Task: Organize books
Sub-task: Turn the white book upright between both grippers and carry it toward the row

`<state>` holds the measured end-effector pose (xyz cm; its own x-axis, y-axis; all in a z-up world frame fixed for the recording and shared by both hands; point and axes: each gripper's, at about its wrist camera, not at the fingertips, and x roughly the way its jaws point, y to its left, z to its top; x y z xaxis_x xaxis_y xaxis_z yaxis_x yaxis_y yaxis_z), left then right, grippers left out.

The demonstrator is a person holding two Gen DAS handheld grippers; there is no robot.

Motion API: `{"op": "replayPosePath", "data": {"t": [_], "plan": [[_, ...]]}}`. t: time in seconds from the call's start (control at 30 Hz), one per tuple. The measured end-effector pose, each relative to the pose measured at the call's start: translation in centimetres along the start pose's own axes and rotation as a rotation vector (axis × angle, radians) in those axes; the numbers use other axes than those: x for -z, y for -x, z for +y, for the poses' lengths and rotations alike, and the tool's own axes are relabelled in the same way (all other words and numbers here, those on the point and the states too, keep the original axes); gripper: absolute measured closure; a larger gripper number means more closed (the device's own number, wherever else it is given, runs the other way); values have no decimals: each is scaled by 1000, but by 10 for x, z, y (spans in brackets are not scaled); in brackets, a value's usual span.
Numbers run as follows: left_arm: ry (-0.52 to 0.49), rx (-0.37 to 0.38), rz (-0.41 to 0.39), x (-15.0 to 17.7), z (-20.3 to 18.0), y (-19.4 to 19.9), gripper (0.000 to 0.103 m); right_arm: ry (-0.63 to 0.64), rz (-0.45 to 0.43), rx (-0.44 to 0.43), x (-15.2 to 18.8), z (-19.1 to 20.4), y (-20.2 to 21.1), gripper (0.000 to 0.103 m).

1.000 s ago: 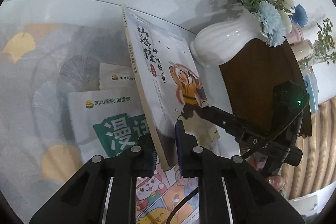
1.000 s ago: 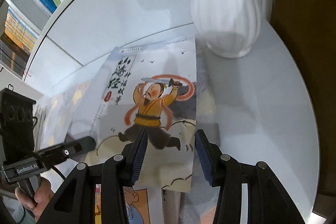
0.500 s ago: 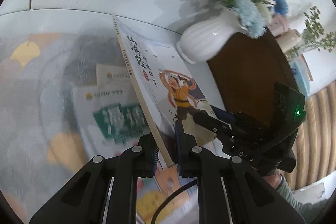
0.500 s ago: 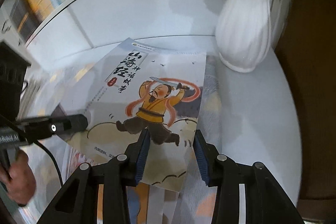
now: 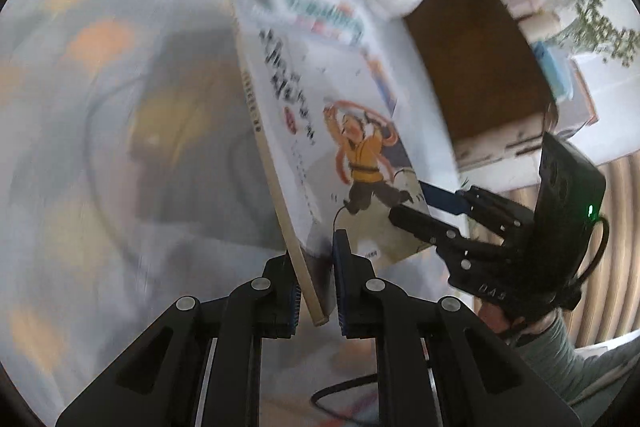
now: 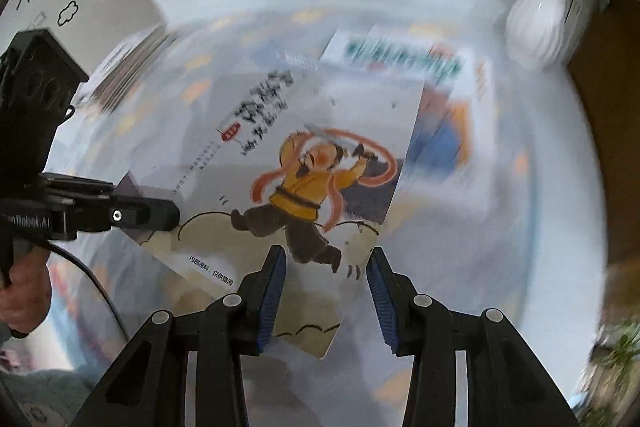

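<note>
The left tool (image 5: 316, 287) pinches the lower spine edge of a picture book (image 5: 344, 147), which is lifted clear of the tabletop (image 5: 100, 167) and tilted, cover toward the right. The right tool (image 6: 326, 291) is spread, its fingers either side of the book's lower corner, apparently without gripping it. Beyond lie blurred books (image 6: 404, 61), flat, and a white vase (image 6: 540, 23) stands far right.

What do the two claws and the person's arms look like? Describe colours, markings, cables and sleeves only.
Both claws are matte black with silver pivot screws and ribbed blue pads. The right claw carries a boxy module with a green light. The left claw bears white lettering and trails a black cable. A grey-green sleeve shows.
</note>
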<state>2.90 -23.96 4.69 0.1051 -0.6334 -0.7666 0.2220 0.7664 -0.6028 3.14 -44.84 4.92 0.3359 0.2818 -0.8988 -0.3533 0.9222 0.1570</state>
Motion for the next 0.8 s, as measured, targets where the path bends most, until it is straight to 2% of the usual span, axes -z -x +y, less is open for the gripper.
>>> {"op": "replayPosePath", "data": {"t": [0.13,0.23,0.27,0.4,0.47,0.5,0.53,0.57,0.63,0.7,0.77,0.8], "plan": [[65,-58,35,38,20,2,90,-24,88,-49,39,26,-15,62],[92,-153,11,52,33,5,88,-98,129,-73,49,21,-22,61],[104,-170,-7,54,37,7,90,-134,125,-90,50,16,-21,61],[136,-149,-41,55,38,5,90,-293,78,-174,56,-4,-18,57],[144,-151,-61,55,39,4,90,-311,47,-166,60,-3,-15,57],[154,-151,-71,55,39,4,90,-306,38,-155,59,1,-15,59],[159,-149,-76,58,43,7,90,-294,20,-137,62,5,-14,66],[165,-147,-80,57,43,6,90,-285,11,-120,63,8,-14,67],[183,-127,-85,57,45,6,86,-283,-8,-102,65,12,-14,68],[220,-52,-76,58,48,7,81,-287,-14,-107,66,16,-16,68],[256,14,-67,60,52,9,81,-290,-16,-104,68,18,-16,68],[268,71,-73,60,53,12,81,-293,-17,-105,69,14,-16,68]]}}
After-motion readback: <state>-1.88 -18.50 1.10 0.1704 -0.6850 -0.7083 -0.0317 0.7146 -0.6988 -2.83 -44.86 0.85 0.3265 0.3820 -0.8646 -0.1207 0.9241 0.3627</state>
